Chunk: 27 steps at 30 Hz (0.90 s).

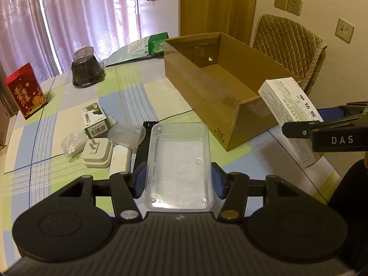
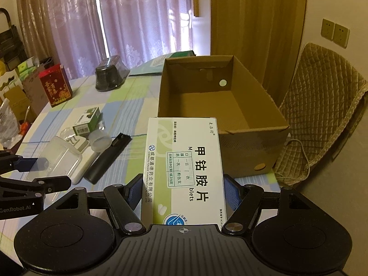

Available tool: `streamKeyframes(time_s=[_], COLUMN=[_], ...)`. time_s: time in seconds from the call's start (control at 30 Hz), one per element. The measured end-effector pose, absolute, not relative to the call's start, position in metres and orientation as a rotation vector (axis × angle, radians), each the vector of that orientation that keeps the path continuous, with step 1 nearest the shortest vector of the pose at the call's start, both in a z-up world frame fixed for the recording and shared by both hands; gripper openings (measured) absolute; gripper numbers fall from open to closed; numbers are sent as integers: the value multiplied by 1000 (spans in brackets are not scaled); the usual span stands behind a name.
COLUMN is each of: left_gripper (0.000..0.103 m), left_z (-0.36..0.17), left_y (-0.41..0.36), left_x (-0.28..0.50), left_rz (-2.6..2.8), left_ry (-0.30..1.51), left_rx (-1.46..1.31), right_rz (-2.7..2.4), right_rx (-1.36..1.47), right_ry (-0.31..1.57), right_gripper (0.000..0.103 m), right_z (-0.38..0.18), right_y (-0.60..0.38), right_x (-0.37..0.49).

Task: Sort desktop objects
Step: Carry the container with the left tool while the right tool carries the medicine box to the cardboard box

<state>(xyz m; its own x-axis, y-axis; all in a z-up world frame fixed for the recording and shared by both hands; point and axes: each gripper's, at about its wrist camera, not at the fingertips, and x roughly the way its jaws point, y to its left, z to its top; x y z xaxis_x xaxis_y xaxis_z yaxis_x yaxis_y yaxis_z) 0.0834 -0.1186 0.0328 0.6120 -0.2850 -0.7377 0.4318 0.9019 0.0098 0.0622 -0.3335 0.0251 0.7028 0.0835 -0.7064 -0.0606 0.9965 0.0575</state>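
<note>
1. Left claw [image 1: 179, 182] clamped on a clear plastic tray [image 1: 179, 165], blue pads pressed against its two long sides, tray held lengthwise and pointing away from the camera.
2. Right claw [image 2: 182, 194] clamped on a white and green medicine box [image 2: 184, 170], printed face up, far end of the box reaching toward the near wall of the cardboard box [image 2: 250, 138].
3. Seen from the left wrist view, same medicine box [image 1: 289, 112] held tilted just beside the near right corner of the cardboard box [image 1: 207, 87]; whether touching the rim, cannot tell.
4. Cardboard box open on top, standing on the checked desk [image 1: 142, 92], inside bare where visible.
5. Left of the tray on the desk, bunched close together: small green and white carton [image 1: 94, 119], white plug [image 1: 97, 153], clear plastic cup [image 1: 126, 135] lying on its side, black remote [image 2: 108, 158], clear crumpled bag [image 1: 71, 145].
6. Farther back: red gift box [image 1: 26, 93] standing upright near the left edge, dark lidded container [image 1: 87, 70], green pouch [image 1: 157, 43] behind the cardboard box.
7. Padded chair [image 2: 322, 115] past the right side of the cardboard box.
</note>
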Motion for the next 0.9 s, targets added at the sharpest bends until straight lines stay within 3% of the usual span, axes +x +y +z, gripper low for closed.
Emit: streamKeyframes(time_s=[0.47, 0.9], left_gripper=[51, 51], left_z=[43, 69], left_y=[-150, -235], left_x=[99, 174], left_rz=[-480, -566], left_ry=[784, 696], left_rx=[212, 198], right_rz=[61, 32], right_rx=[20, 23], right_ry=[758, 685], right_gripper=[70, 70], right_z=[35, 59], right_y=[-355, -414], right_x=[80, 161])
